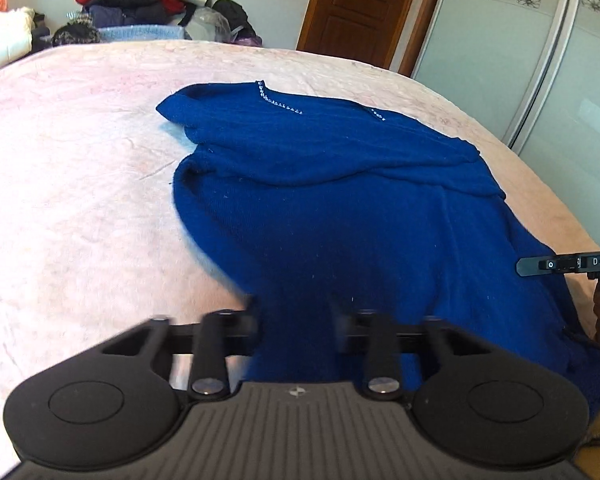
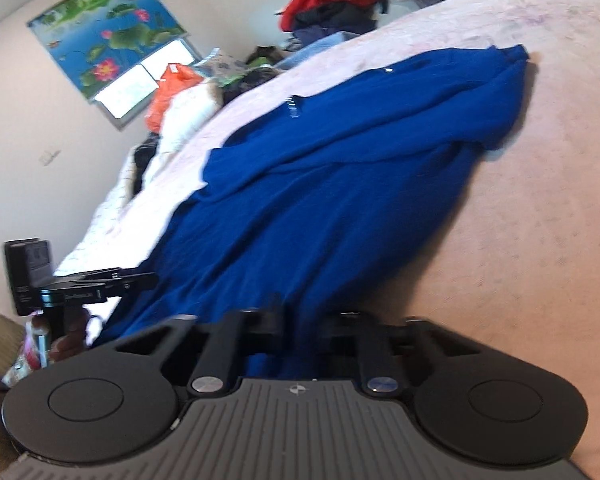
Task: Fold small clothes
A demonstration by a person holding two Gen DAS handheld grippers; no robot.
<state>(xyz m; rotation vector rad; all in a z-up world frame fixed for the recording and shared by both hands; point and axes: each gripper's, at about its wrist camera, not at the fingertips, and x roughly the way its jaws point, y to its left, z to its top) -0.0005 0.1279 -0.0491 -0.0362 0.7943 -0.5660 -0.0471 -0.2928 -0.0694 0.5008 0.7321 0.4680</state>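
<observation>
A dark blue knit sweater (image 1: 340, 184) with a beaded neckline lies on a pink bed (image 1: 80, 160), sleeves folded across the body. My left gripper (image 1: 296, 320) is at the sweater's near hem; its blurred fingers stand apart with blue cloth between them. My right gripper (image 2: 300, 320) is at the hem too, seen in the right wrist view, where the sweater (image 2: 360, 160) stretches away across the bed (image 2: 540, 220); its fingers stand apart with cloth between them. Whether either grips the cloth is not clear. The right gripper shows in the left wrist view (image 1: 572, 264), the left gripper in the right wrist view (image 2: 100, 284).
A heap of clothes (image 1: 140, 0) with a red garment lies beyond the bed's far edge. A brown door (image 1: 360, 8) and a sliding wardrobe (image 1: 540, 60) stand at the right. A lotus poster (image 2: 108, 28) and orange bag (image 2: 172, 92) are on the left side.
</observation>
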